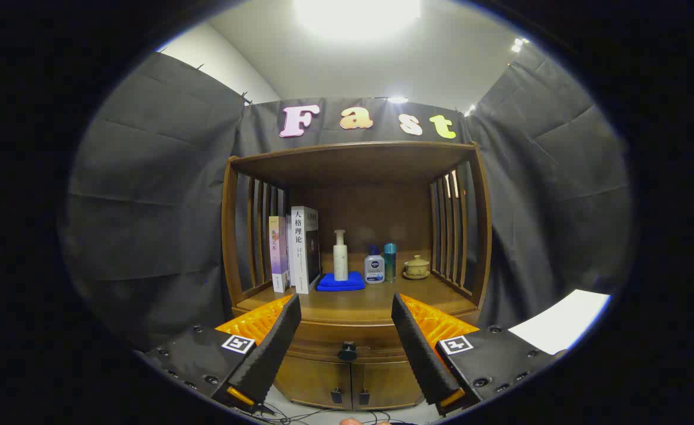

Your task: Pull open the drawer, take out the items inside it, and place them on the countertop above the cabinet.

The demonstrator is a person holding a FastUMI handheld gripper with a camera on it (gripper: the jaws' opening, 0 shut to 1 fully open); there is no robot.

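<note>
Straight ahead of the hand-held gripper [347, 330], at twelve o'clock, stands a brown wooden cabinet [355, 171] with slatted sides and a flat top board. Its shallow wooden drawer [347, 342] sits closed just under the desk [376, 304], a smooth polished wood surface, and the drawer's round dark knob [347, 352] lies between the two fingers, a little beyond their tips. Below it are two small cabinet doors [349, 383] with dark pulls.

The hand-held gripper's jaws stand wide apart with nothing between them. Its black ribbed fingers [273, 348] flank the knob at ten and two o'clock, backed by orange ridged plastic and black bodies carrying square markers.

On the desk, at eleven o'clock from the knob, two upright books [296, 254] lean together, one white-spined, one pale purple. At twelve o'clock a white pump bottle [340, 255] stands on a folded blue cloth [341, 281]. Just to its right come a small white bottle with a blue cap [374, 267] and a slim teal bottle [390, 261], touching or nearly so. At one o'clock sits a yellowish lidded ceramic cup on a saucer [417, 267].
</note>
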